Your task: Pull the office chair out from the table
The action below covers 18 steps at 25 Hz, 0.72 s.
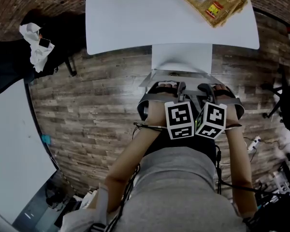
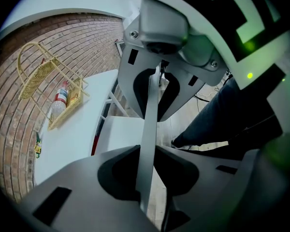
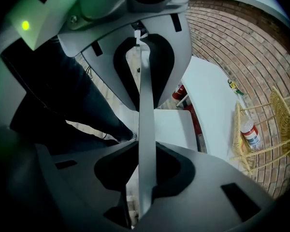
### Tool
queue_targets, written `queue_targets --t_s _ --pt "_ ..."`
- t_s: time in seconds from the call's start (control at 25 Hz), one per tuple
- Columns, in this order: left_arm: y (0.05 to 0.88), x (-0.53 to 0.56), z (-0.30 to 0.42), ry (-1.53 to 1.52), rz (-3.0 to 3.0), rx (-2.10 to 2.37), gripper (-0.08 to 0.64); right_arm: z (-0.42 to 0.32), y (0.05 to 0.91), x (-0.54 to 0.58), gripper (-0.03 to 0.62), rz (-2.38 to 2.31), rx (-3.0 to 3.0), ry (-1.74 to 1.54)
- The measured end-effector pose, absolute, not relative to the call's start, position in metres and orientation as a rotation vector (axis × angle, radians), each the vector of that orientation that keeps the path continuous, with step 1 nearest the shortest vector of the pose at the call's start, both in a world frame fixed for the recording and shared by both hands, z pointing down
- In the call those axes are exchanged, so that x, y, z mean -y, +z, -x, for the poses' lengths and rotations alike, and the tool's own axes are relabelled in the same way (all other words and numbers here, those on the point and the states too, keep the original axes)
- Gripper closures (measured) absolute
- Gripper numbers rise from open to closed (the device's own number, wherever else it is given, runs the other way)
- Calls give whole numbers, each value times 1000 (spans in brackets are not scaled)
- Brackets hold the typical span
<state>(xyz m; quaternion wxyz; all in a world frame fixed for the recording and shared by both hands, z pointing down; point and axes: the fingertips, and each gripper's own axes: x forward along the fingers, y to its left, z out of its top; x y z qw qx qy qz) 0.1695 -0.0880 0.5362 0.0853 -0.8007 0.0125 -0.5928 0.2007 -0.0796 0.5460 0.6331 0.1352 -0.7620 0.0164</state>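
Observation:
The office chair's white seat (image 1: 181, 57) sticks out from under the white table (image 1: 125, 18), and its thin grey backrest edge (image 1: 152, 80) is just in front of me. My left gripper (image 1: 176, 88) and right gripper (image 1: 208, 88) point steeply down side by side, each shut on that edge. In the left gripper view the backrest (image 2: 150, 105) runs as a narrow strip between the jaws of the left gripper (image 2: 151, 134), with the seat (image 2: 118, 132) beyond. The right gripper view shows the same strip (image 3: 146, 105) pinched in the right gripper (image 3: 146, 146).
A wicker basket (image 1: 217, 1) with a bottle and packets lies on the table's far right. A black chair with a white cloth (image 1: 34, 45) stands at the left, beside another white table (image 1: 9, 144). Cables and a chair base (image 1: 280, 105) crowd the right.

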Motion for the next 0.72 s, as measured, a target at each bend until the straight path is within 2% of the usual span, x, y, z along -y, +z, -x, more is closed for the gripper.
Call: queue_targets --t_s 0.72 --pt "538 -9 -166 -1854 2426 -181 465 -200 544 -14 506 -216 1783 -22"
